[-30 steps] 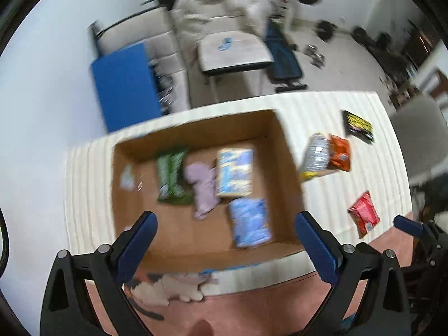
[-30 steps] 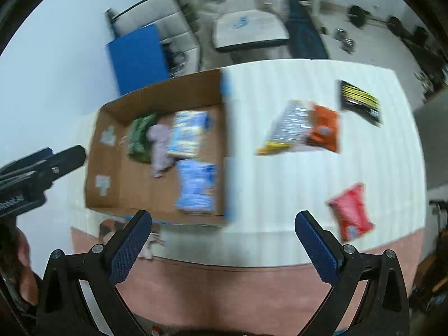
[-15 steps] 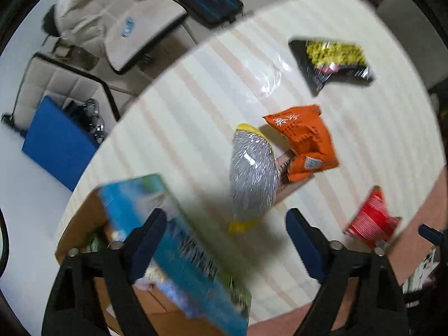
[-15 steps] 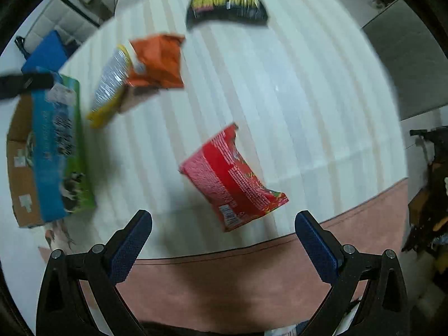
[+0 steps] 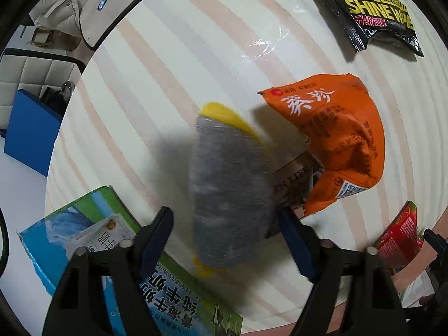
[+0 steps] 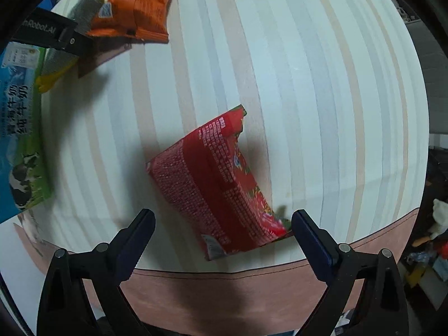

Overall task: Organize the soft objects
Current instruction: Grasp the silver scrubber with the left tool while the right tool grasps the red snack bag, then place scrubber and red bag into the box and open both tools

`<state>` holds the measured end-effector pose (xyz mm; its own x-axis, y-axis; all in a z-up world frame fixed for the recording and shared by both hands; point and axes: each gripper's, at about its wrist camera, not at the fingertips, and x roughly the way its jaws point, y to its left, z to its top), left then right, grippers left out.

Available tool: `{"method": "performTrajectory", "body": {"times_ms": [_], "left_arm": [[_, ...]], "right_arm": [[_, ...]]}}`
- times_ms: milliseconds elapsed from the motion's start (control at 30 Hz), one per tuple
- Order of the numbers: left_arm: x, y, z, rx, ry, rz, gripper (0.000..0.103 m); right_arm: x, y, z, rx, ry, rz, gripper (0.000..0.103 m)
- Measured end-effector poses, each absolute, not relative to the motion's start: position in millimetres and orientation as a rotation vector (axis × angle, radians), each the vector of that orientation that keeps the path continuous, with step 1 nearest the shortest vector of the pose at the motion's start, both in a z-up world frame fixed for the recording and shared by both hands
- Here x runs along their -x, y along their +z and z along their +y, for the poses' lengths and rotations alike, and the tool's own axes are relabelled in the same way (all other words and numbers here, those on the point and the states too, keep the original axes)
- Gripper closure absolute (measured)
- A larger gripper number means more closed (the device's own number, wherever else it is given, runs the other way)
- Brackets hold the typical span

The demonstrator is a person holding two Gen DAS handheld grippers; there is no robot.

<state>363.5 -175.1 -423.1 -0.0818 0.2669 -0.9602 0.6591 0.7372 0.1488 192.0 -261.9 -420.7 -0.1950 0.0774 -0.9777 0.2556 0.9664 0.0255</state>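
Pickup is the step in hand, by the look of it, and on both sides at once. The left claw [image 5: 225,235] hangs wide over the silver-and-yellow packet [image 5: 229,193], one finger to each side of its near end, nothing gripped yet. That packet lies on the striped desk [image 5: 168,84] with its right edge tucked against the orange pouch [image 5: 333,142], and some darker flat thing sits beneath the two of them; what it is I cannot make out. Just left of the claw lies the blue-and-green milk carton box [image 5: 92,235], which I take to be where the soft things are being gathered.

The right claw [image 6: 224,229] is also spread wide, straddling the near end of the red packet [image 6: 218,187], which lies flat and askew near the desk's front edge, well apart from the others. It holds nothing.

Farther back, alone, sits the black shoe-wipe pack [image 5: 372,14].

Next, I would say, each claw needs to drop the last bit and close across its packet's width. The left must come down carefully so its right finger slips between the silver packet and the orange pouch instead of catching both. The red one lies flat, so the fingers need to reach the desk surface to get under its edges. Both bags are slippery film and will crumple, so a firm pinch on the body seems wiser than nipping a sealed edge.
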Motion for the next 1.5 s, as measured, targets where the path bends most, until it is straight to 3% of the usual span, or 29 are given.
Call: {"method": "performTrajectory", "body": {"times_ms": [33, 133, 167, 200, 233, 400, 700, 1000, 1200, 1500], "left_arm": [[-362.4, -424.9, -173.2, -0.747, -0.382, 1.673, 0.049], [-358.7, -429.0, -167.8, -0.744, -0.386, 1.676, 0.057], [-359.1, -427.5, -166.4, -0.737, -0.389, 1.67, 0.058], [-357.0, -427.9, -165.0, -0.728, -0.388, 1.667, 0.06], [-355.4, -427.6, -164.0, -0.72, -0.385, 1.663, 0.061], [-344.1, -406.9, -156.4, -0.665, -0.38, 1.625, 0.063], [-292.0, -283.4, -106.0, -0.464, -0.375, 1.364, 0.063], [-280.5, -189.6, 31.2, -0.236, -0.305, 1.287, 0.063], [-311.1, -185.9, 145.5, -0.175, -0.122, 1.316, 0.063], [-373.6, -253.7, 235.0, -0.041, -0.005, 1.486, 0.063]], "right_arm": [[-192.2, -421.9, -261.1, -0.237, -0.165, 1.77, 0.003], [-194.4, -426.7, -258.9, -0.219, -0.169, 1.772, 0.004], [-195.0, -428.6, -257.8, -0.213, -0.169, 1.771, 0.009], [-194.2, -430.4, -256.5, -0.211, -0.168, 1.774, 0.026], [-192.0, -434.0, -252.7, -0.202, -0.176, 1.782, 0.034], [-193.4, -430.6, -238.0, -0.173, -0.196, 1.752, 0.051], [-175.5, -355.7, -217.3, -0.35, -0.127, 1.611, 0.054], [-192.6, -253.2, -128.6, -0.47, 0.103, 1.44, 0.054], [-221.5, -238.8, -38.3, -0.45, 0.202, 1.431, 0.054], [-273.2, -276.4, 48.3, -0.432, 0.229, 1.502, 0.054]]}}
